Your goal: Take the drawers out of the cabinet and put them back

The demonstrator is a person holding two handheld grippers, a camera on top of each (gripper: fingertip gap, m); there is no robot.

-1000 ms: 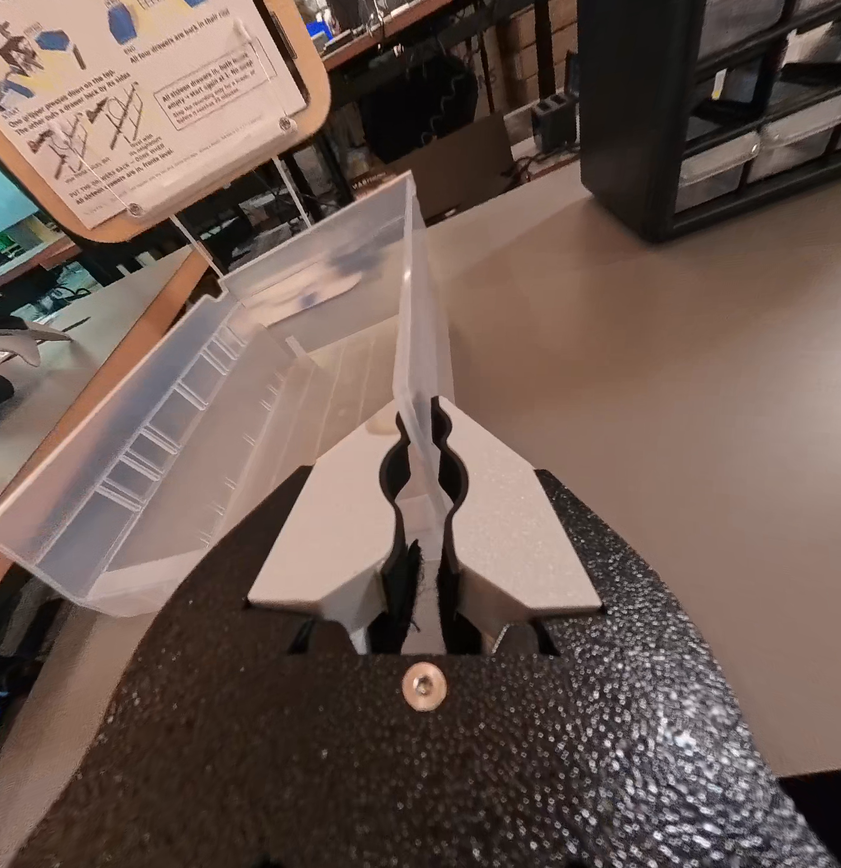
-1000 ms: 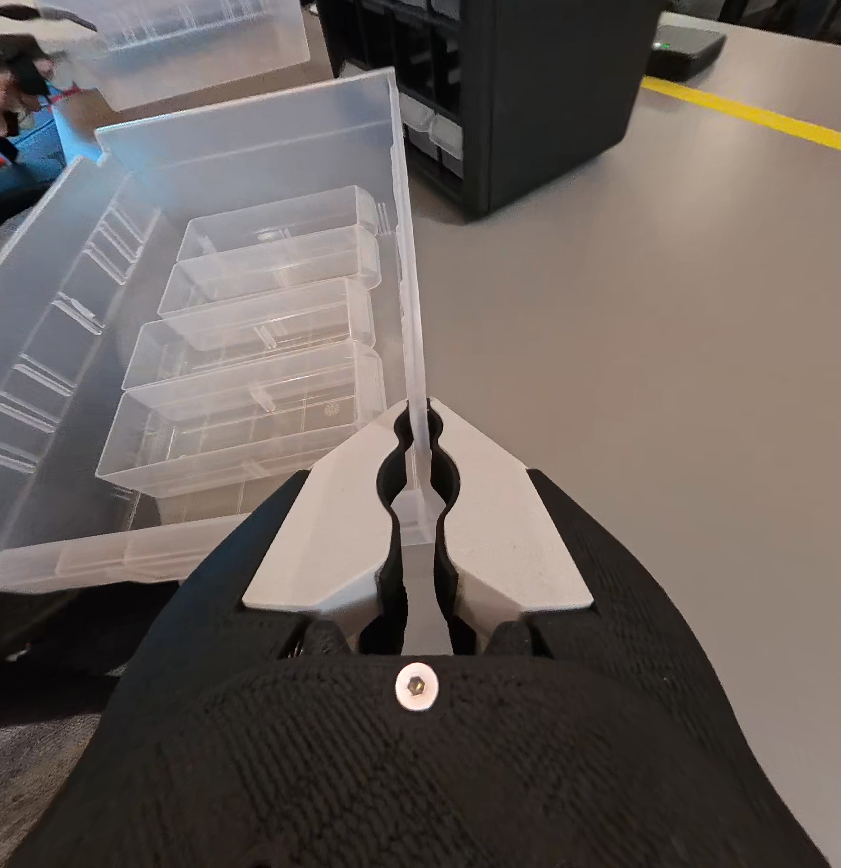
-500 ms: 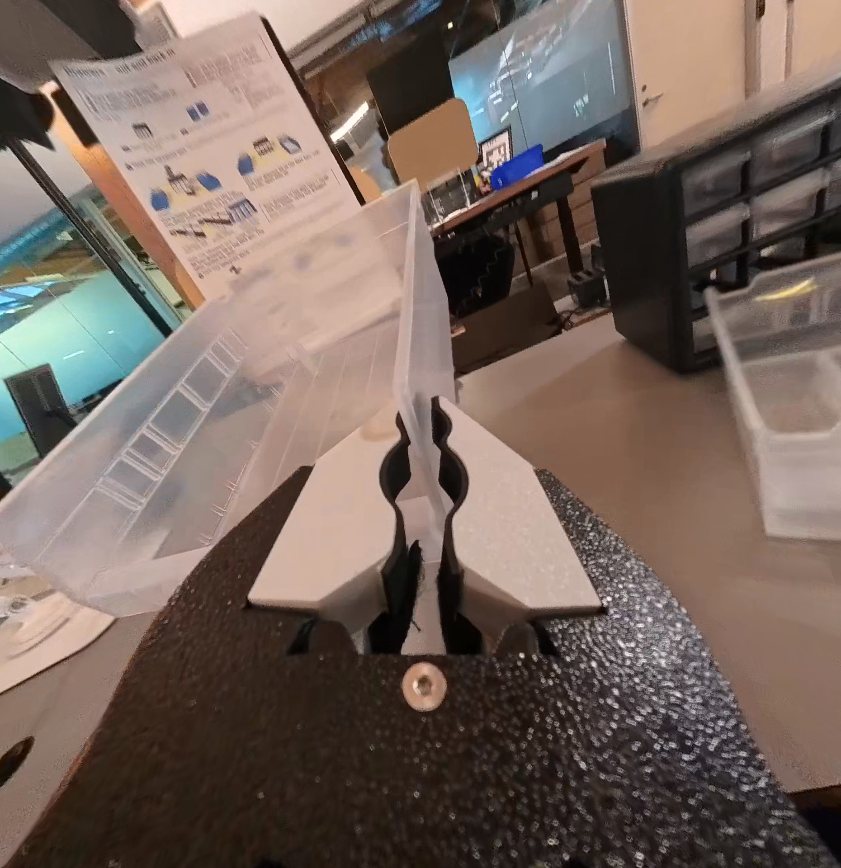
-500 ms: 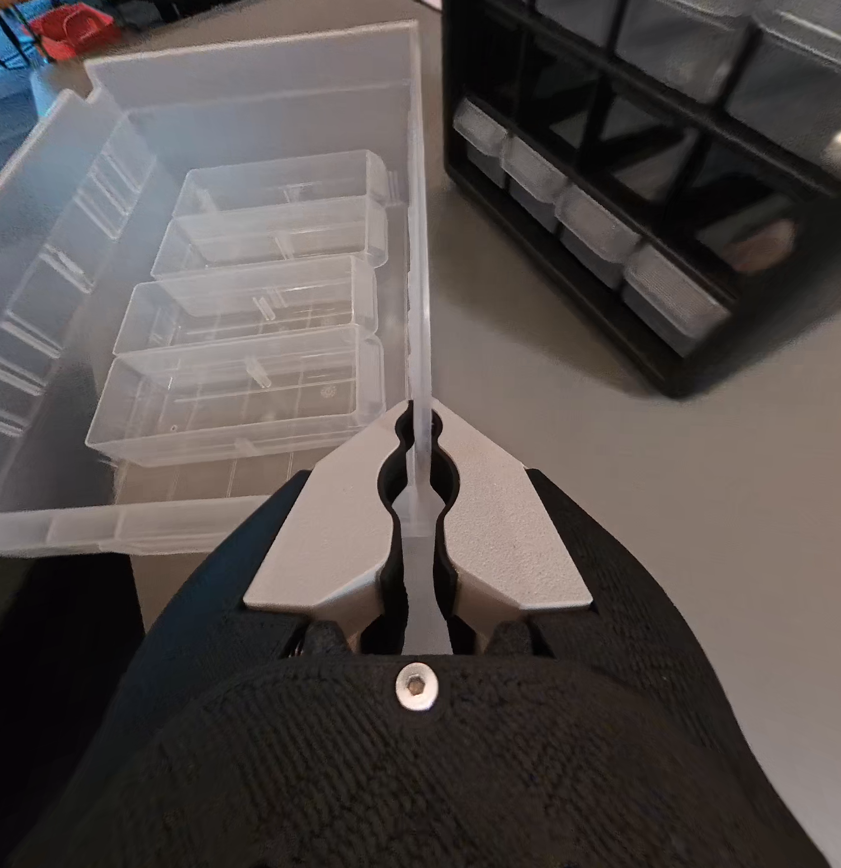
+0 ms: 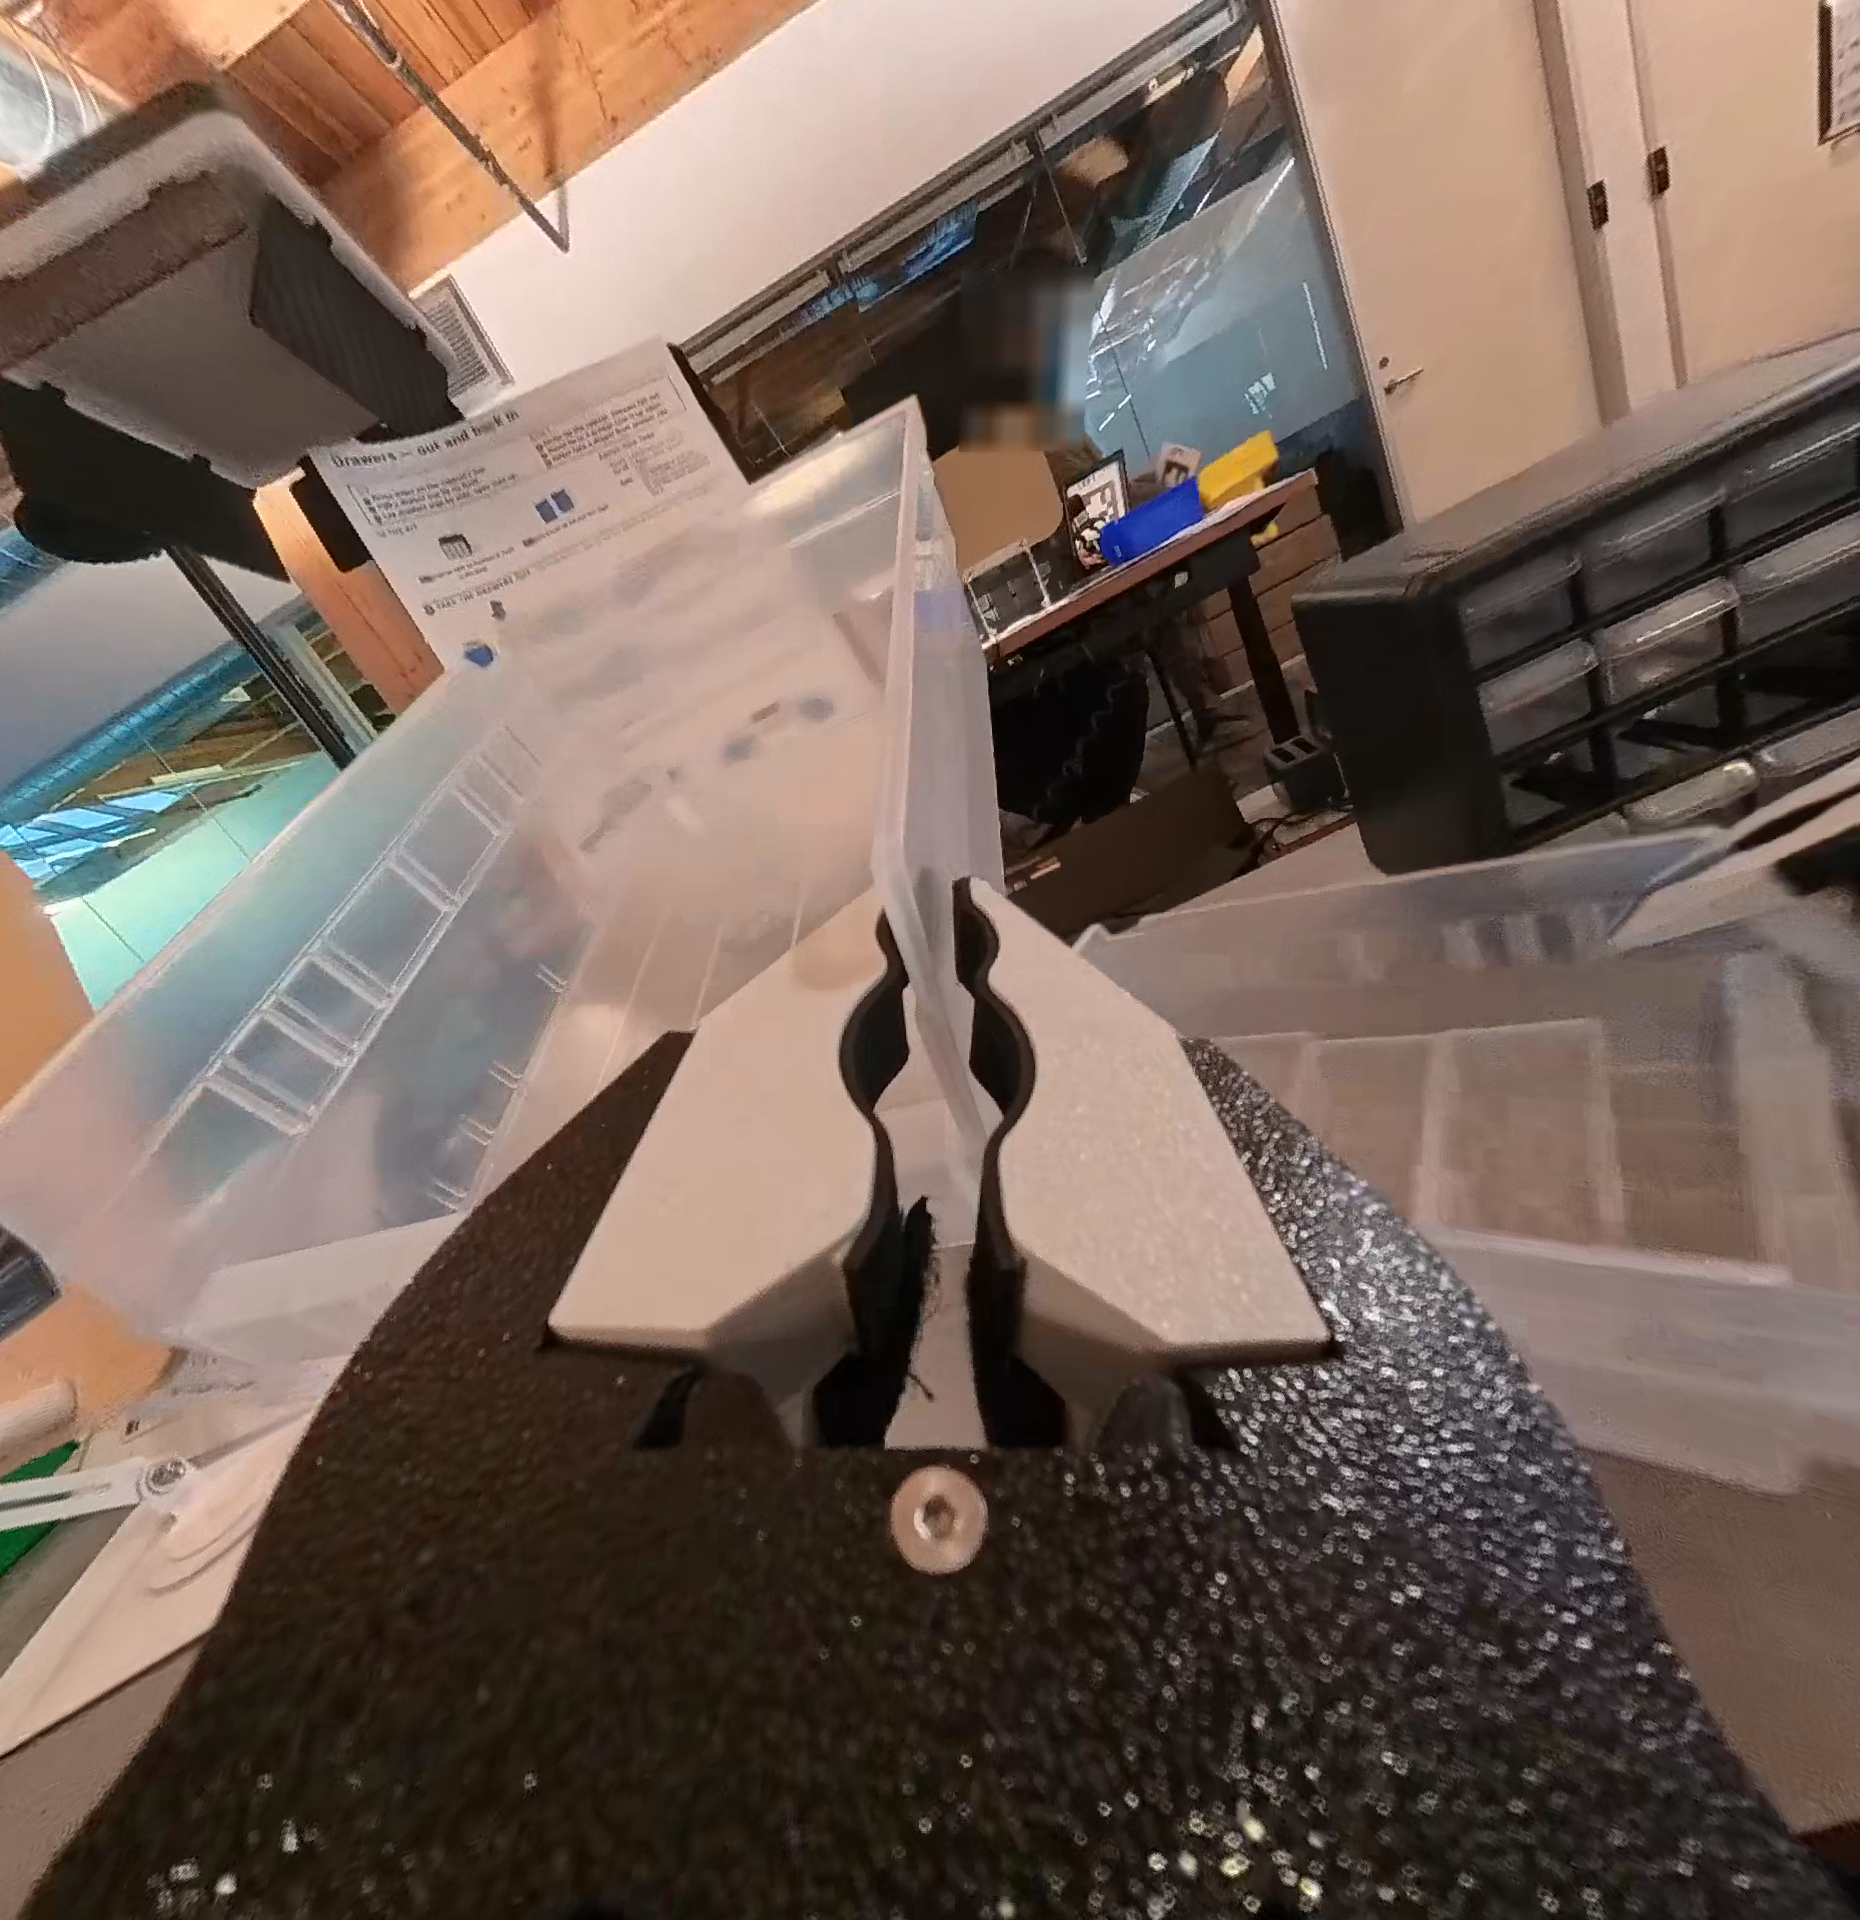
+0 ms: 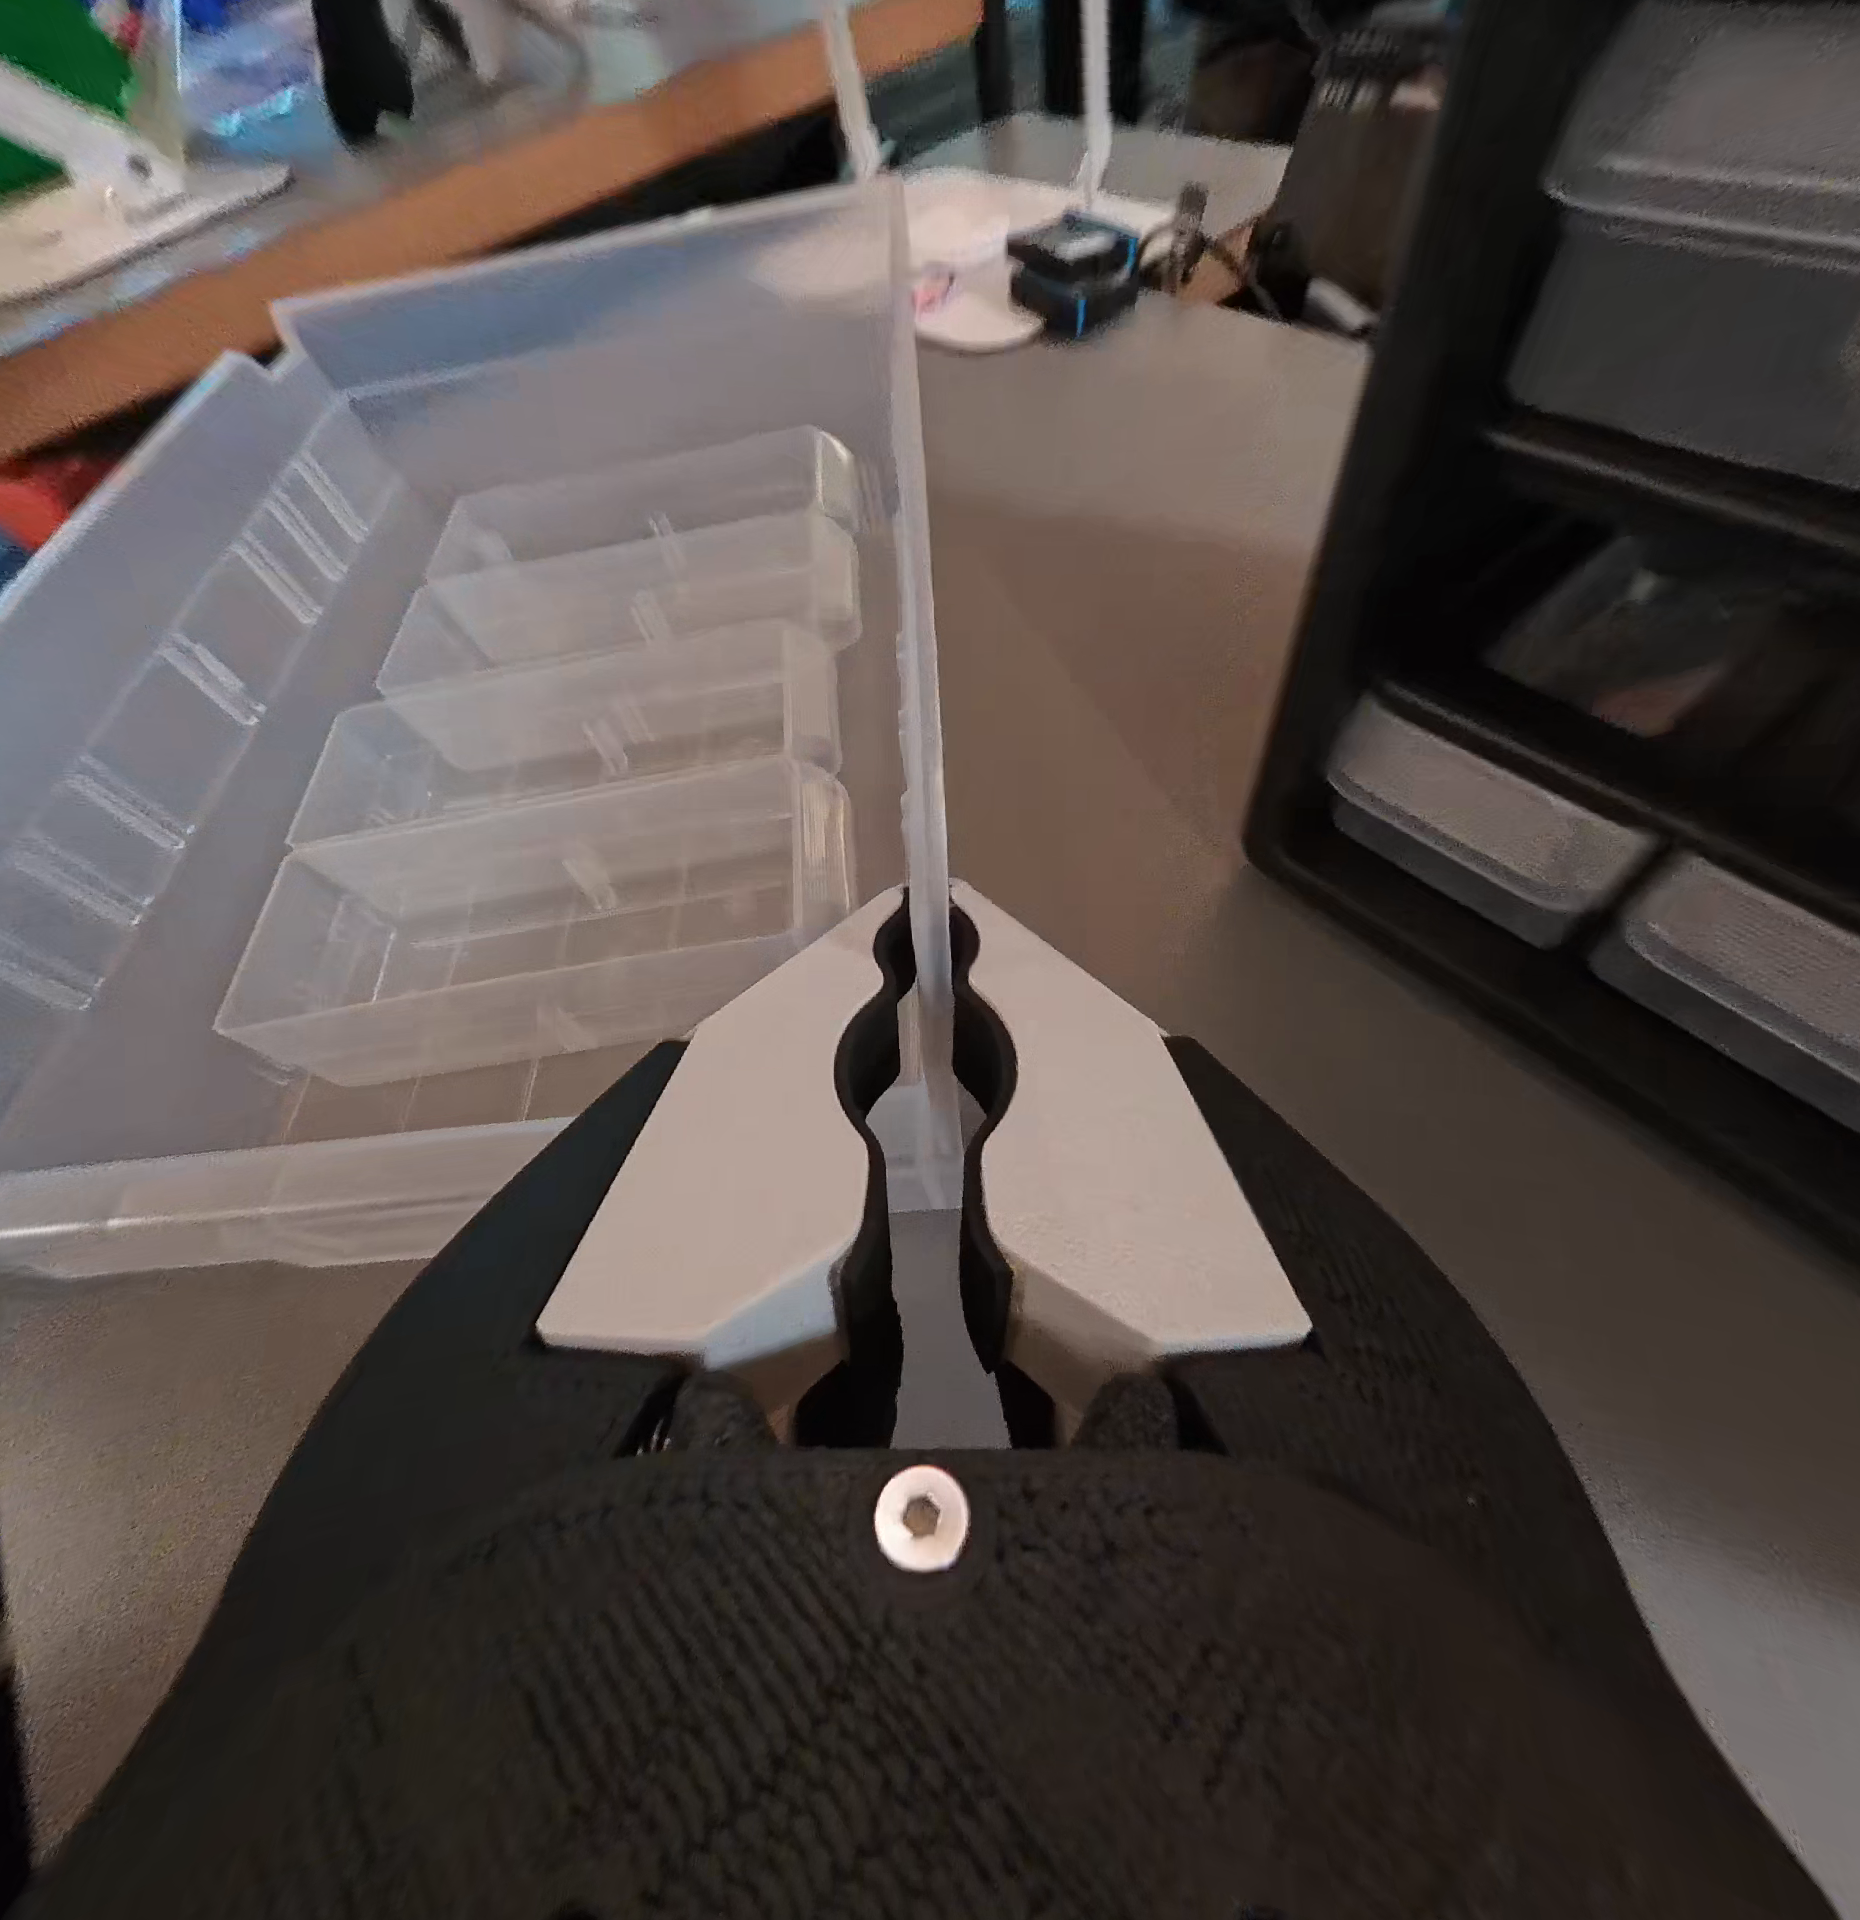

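My left gripper (image 5: 931, 894) is shut on the right side wall of a large empty translucent drawer (image 5: 469, 894) and holds it tilted up off the table. My right gripper (image 6: 931, 894) is shut on the right side wall of a second translucent drawer (image 6: 593, 343), which holds several small clear bins (image 6: 593, 810). This second drawer also shows blurred in the left wrist view (image 5: 1477, 1101). The black cabinet (image 6: 1373, 520) stands close on the right, with small grey drawers in its slots. In the left wrist view the cabinet (image 5: 1404, 675) is farther off at the right.
Both drawers are over a grey table (image 6: 1113, 675). An instruction sheet on a stand (image 5: 521, 520) stands behind the empty drawer. A small black device (image 6: 1077, 260) lies at the table's far edge. A wooden bench (image 6: 490, 187) runs beyond. A desk with blue and yellow bins (image 5: 1154, 520) stands far back.
My left gripper has lifted and tipped upward with the empty drawer, bringing the second drawer and cabinet into its view. My right gripper has carried its drawer closer alongside the cabinet front.
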